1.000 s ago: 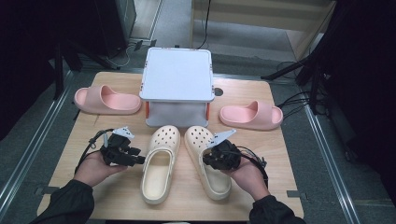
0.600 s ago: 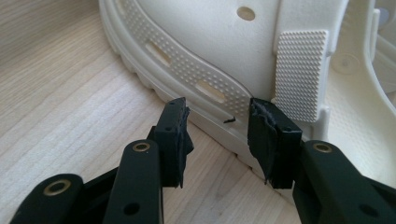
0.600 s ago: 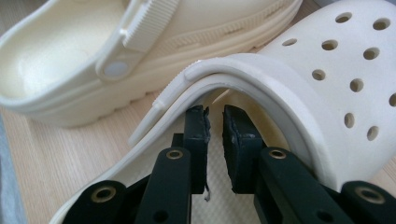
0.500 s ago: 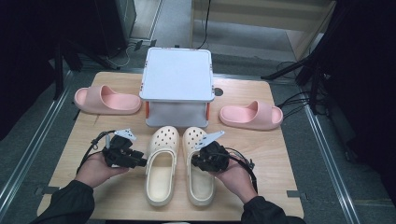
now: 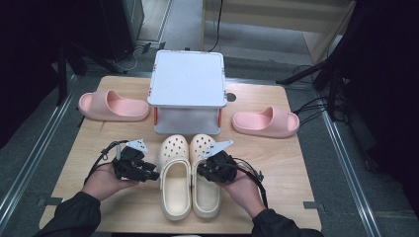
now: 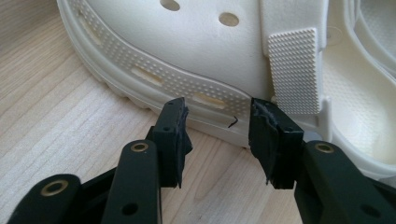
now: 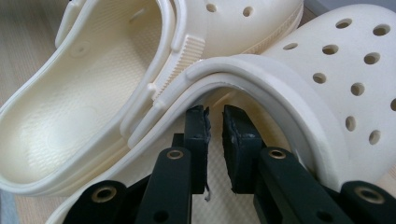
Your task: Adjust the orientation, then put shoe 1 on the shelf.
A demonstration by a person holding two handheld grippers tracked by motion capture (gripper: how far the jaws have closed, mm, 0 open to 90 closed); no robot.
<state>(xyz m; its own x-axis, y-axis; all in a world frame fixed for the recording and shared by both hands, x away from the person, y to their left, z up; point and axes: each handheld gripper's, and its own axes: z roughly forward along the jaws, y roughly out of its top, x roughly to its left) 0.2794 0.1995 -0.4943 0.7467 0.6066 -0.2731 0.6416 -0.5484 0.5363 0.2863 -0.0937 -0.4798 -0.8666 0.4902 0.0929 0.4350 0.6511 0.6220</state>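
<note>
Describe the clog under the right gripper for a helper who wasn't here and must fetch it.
Start at the white box in the middle of the wooden table. Two cream clogs lie side by side just in front of it. Take the right clog, not the left clog: the right gripper sits over its opening, and it lies nearer the pink slide.

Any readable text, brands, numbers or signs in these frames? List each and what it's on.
None readable.
Cream clogs: no brand or size mark shows, just holes and a dotted tread pattern; a small dark scratch on one sole edge is no letter.
Pink slippers, white box, wooden table: no lettering to be seen.
</note>
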